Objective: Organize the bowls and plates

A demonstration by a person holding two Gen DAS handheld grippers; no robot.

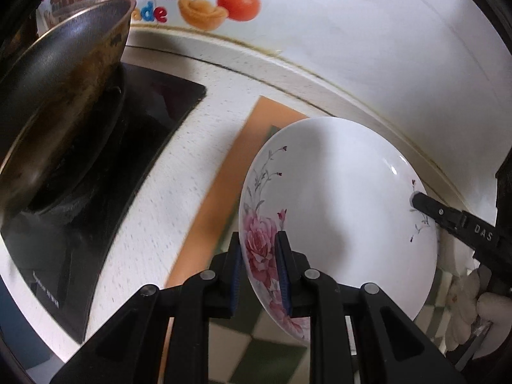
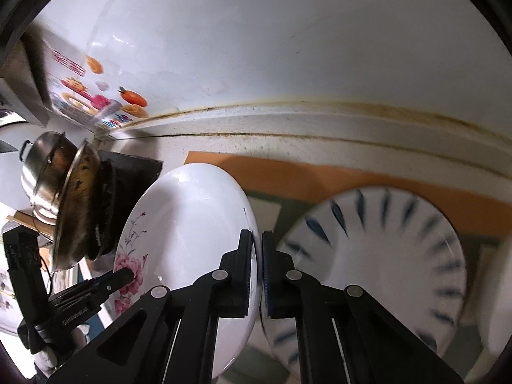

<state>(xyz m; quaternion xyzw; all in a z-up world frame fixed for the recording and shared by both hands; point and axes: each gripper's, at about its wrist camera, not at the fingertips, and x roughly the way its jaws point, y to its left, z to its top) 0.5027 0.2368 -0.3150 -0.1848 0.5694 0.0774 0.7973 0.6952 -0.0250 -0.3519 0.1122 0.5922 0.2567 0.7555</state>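
White floral plate [image 1: 336,198] clamped by both grippers.
Left gripper [image 1: 257,272] and right gripper [image 2: 257,268] each pinch opposite rims; blue-striped plate [image 2: 400,243] blurred, partly hidden.

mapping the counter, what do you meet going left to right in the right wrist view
steel pot → frying pan → flowered plate → blue-striped plate

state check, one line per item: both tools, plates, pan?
Left tool: shut on the white rose-patterned plate's rim.
Right tool: shut on that plate's opposite rim.
Rose-patterned plate: gripped from both sides, tilted.
White plate with blue dashes: lying on the mat, blurred.
Dark frying pan: on the black stove.
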